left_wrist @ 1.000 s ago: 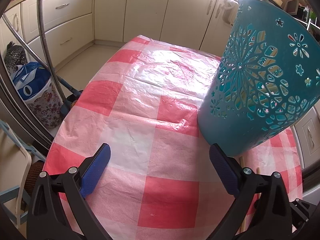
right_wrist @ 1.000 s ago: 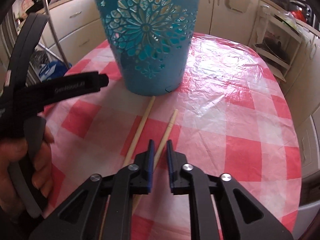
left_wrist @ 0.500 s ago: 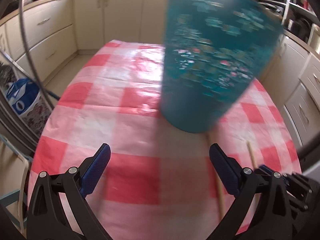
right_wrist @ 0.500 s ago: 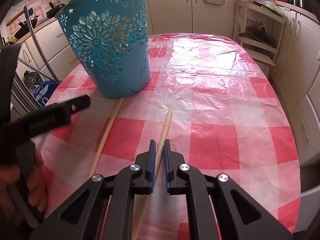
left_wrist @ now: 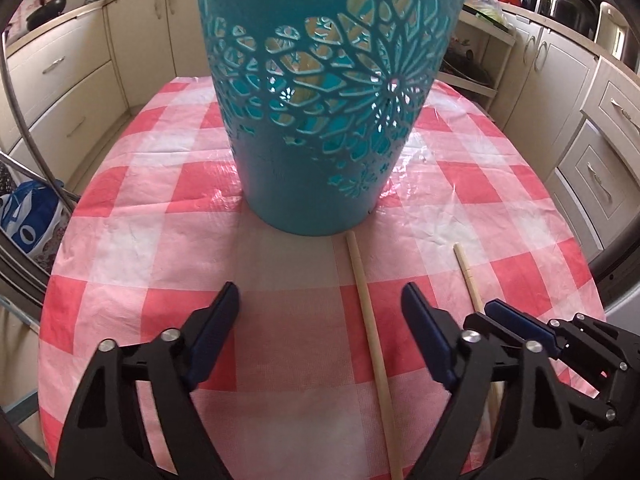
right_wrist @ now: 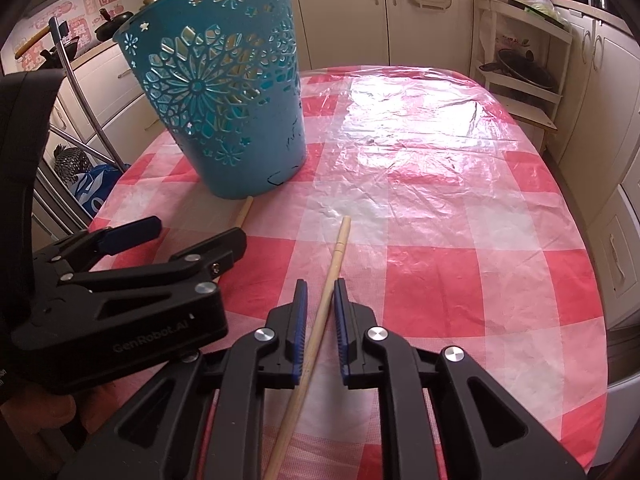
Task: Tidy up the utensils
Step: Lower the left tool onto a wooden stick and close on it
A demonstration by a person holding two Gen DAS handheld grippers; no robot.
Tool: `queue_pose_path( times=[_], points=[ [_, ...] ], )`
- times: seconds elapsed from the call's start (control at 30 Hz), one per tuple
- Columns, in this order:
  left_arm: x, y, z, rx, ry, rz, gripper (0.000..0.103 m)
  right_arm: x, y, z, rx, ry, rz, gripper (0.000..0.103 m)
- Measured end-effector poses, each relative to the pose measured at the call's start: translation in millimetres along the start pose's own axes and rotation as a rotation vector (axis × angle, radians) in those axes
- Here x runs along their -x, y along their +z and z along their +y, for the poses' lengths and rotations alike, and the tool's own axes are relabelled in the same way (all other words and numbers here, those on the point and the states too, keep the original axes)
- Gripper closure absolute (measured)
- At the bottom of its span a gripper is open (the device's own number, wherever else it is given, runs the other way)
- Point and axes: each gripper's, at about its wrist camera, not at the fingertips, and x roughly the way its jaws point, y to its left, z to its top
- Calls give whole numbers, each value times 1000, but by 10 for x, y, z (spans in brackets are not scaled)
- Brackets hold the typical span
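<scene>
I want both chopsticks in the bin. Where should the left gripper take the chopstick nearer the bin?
Probably mid-shaft on that chopstick, coming from above with the left gripper, whose jaws are closing with the stick between them. It lies flat and thin on the tablecloth, its far end close to the teal bin.

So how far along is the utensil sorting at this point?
Nothing looks sorted yet: whether the teal basket holds anything can't be told. Both chopsticks lie on the checked tablecloth. The right gripper straddles the right chopstick, opening, not pressing. The left gripper, closing, brackets the left chopstick without touching. Left: grasp both and drop them in.
</scene>
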Motion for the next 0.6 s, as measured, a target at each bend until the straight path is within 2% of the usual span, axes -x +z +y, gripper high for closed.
queue_pose_path(
  times=[0.13,0.3,0.4,0.47,0.6],
  points=[
    [-14,9,-42,-6,-9,-6,46,-2,0,9,9,-1,1,86],
    [-22,7,-80,-27,-17,-8,81,-4,0,19,11,7,2,81],
    [-16,7,-38,-20,-36,-9,92,-5,4,21,11,13,3,78],
    [-18,6,14,-1,-52,-4,97,-6,5,27,13,13,2,77],
    [-6,-7,53,3,-52,-5,98,-11,6,56,31,-3,3,77]
  ],
)
